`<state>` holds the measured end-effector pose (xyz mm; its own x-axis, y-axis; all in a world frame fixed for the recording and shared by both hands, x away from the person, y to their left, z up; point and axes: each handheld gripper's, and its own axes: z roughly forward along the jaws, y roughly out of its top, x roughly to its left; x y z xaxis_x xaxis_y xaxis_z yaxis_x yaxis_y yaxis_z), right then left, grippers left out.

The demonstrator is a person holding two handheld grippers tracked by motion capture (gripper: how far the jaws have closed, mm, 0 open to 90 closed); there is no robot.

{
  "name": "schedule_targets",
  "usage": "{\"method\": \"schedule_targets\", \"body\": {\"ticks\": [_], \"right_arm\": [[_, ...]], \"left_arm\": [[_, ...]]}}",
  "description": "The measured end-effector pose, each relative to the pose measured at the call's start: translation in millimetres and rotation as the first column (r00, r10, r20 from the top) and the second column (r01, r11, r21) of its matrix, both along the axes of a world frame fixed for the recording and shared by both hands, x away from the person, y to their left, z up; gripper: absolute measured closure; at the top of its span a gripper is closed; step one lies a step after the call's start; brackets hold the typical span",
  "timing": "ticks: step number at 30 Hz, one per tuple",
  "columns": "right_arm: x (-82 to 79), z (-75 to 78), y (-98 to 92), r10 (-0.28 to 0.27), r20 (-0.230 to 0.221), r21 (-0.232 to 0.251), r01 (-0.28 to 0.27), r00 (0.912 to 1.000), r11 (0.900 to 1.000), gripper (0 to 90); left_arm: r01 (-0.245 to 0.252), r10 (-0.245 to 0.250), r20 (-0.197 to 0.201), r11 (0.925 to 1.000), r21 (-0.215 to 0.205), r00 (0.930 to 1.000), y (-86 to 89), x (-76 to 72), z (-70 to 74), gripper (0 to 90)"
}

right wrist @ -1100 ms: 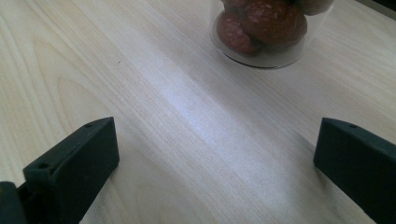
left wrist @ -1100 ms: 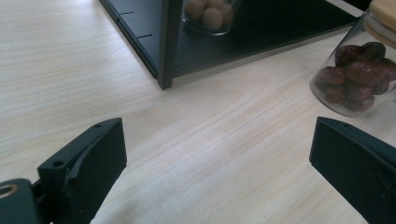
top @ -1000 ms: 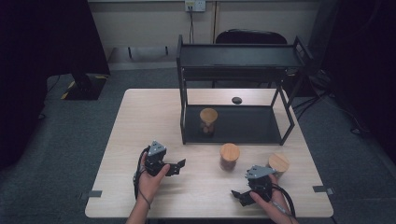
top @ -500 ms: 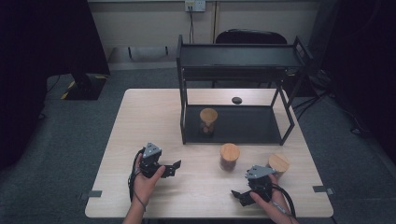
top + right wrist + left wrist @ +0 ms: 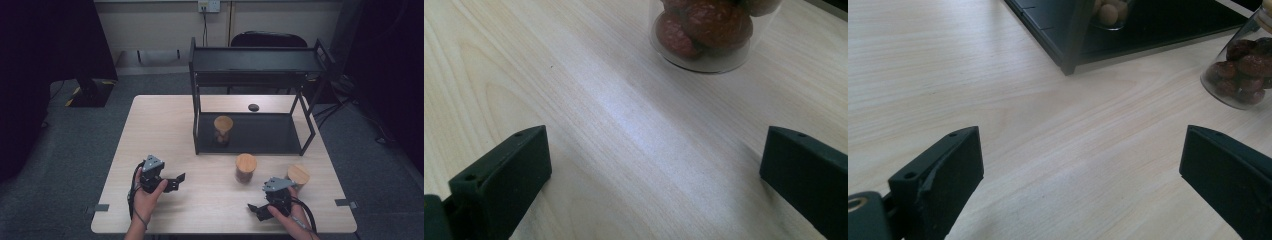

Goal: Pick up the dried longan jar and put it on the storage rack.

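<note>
High view: light wood table (image 5: 165, 125) with a black two-tier rack (image 5: 252, 62) at its far middle, which serves as the landmark for everything below. Inside the rack, on its lower tray, stands a wooden-lidded jar (image 5: 223, 130) near the left post. A small dark round thing (image 5: 253, 107) lies on the table behind the rack tray; too small to tell what it is.

Just in front of the rack, roughly under its middle, stands the middle jar (image 5: 245, 168), wood lid, dark red fruit inside. Front-right of the rack stands a third jar (image 5: 298, 176), wood lid, just beside the right gripper.

Left gripper (image 5: 176, 180), in the person's left hand (image 5: 146, 197), sits well in front of the rack's left post, near the table's front edge, jaws pointing right toward the middle jar, well apart from it. In the left gripper view the jaws stand spread wide over bare wood, nothing between them; the rack's corner post is ahead and the middle jar at upper right.

Right gripper (image 5: 254, 210), in the right hand (image 5: 286, 214), sits in front of the rack's right half, jaws pointing left. In the right gripper view its jaws are spread wide too, nothing between them, a jar of red fruit ahead.
</note>
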<state>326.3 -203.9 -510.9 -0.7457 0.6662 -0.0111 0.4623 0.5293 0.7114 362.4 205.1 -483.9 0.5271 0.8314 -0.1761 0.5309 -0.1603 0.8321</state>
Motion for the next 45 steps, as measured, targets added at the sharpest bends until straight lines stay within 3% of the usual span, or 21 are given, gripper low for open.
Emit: {"method": "schedule_targets", "body": {"ticks": [6, 22, 33, 35, 38, 40, 45], "right_arm": [[0.0, 0.0, 0.0, 0.0, 0.0, 0.0, 0.0, 1.0, 1.0, 0.0], [0.0, 0.0, 0.0, 0.0, 0.0, 0.0, 0.0, 1.0, 1.0, 0.0], [0.0, 0.0, 0.0, 0.0, 0.0, 0.0, 0.0, 1.0, 1.0, 0.0], [0.0, 0.0, 0.0, 0.0, 0.0, 0.0, 0.0, 1.0, 1.0, 0.0], [0.1, 0.1, 0.0, 0.0, -0.001, 0.0, 0.0, 1.0, 1.0, 0.0], [0.2, 0.2, 0.0, 0.002, -0.001, -0.001, -0.002, 1.0, 1.0, 0.0], [0.3, 0.2, 0.0, 0.002, -0.002, -0.002, -0.002, 1.0, 1.0, 0.0]], "left_arm": [[-0.015, 0.015, -0.004, 0.9999, 0.008, 0.9999, 8.0, -3.9, -1.4, 3.6], [-0.025, 0.033, -0.057, 0.9913, 0.129, 0.9978, 18.6, -7.3, -14.1, 3.6], [-0.027, 0.043, -0.077, 0.9789, 0.202, 0.9961, 23.7, -10.7, -19.3, 3.6], [-0.016, 0.035, -0.078, 0.9731, 0.23, 0.9963, 23.5, -11.6, -20.1, 3.6], [-0.007, 0.027, -0.083, 0.9721, 0.234, 0.9962, 23.0, -12.5, -21.2, 3.6], [0.001, 0.022, -0.086, 0.9652, 0.261, 0.9961, 23.1, -13.2, -22.2, 3.7], [0.008, 0.018, -0.094, 0.9632, 0.269, 0.9955, 24.2, -14.6, -23.7, 3.7]]}}
